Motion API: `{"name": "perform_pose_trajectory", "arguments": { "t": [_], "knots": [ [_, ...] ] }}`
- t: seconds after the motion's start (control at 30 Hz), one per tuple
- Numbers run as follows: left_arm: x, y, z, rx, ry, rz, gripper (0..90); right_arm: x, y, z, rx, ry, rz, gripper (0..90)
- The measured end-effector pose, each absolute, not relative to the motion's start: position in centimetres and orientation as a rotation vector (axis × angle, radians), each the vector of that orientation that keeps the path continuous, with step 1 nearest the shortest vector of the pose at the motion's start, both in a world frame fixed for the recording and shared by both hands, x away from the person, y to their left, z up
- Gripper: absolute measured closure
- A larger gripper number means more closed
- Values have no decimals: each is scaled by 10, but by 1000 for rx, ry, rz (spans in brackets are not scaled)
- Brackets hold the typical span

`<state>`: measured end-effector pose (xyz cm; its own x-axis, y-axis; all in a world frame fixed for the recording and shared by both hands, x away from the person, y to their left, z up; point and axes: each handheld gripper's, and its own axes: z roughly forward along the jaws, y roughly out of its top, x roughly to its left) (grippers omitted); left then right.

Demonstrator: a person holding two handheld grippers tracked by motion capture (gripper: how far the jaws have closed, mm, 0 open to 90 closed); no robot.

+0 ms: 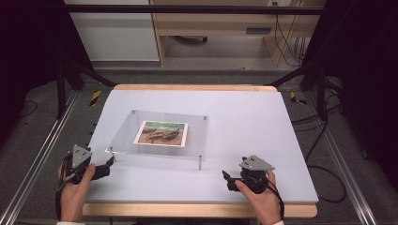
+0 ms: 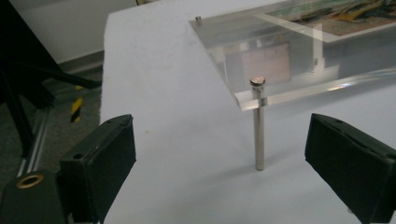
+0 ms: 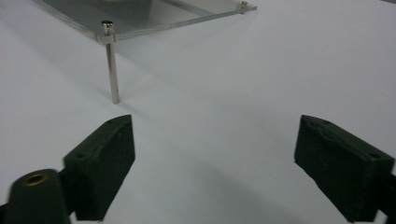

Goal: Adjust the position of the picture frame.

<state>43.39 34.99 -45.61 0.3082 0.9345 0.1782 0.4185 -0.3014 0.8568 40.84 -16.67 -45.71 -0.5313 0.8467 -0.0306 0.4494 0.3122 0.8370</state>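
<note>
Judging by its look, the clear acrylic plate will handle as a stiff, slick and scratch-prone thing, light enough but awkward for its breadth; a hold on its bare edge near a corner seems safest, since the thin metal standoff legs could tip or slip if pushed sideways. It is a transparent rectangular sheet raised on four slim silver posts, one at each corner, with a small printed picture of brownish boats on green lying at its middle. It stands at the centre of the pale surface, a little toward 10 o'clock. At 7 o'clock the left gripper lies with its jaws spread wide and empty, just beside the near left post, which stands between the jaws farther on. At 5 o'clock the right gripper is likewise spread and empty, the near right post ahead toward 11 o'clock
</note>
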Motion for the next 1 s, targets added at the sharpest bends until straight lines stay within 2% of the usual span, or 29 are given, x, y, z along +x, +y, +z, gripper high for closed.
{"name": "perform_pose_trajectory", "arguments": {
  "t": [0.7,0.83,1.0],
  "knots": [
    [435,351,-460,1829,1175,792,48,405,-151,-468,1111,2098,1203,276],
    [434,351,-456,1810,1179,784,54,404,-143,-466,1088,2111,1216,294],
    [435,351,-456,1791,1191,710,54,411,-125,-469,1101,2154,1282,315]
  ]
}}
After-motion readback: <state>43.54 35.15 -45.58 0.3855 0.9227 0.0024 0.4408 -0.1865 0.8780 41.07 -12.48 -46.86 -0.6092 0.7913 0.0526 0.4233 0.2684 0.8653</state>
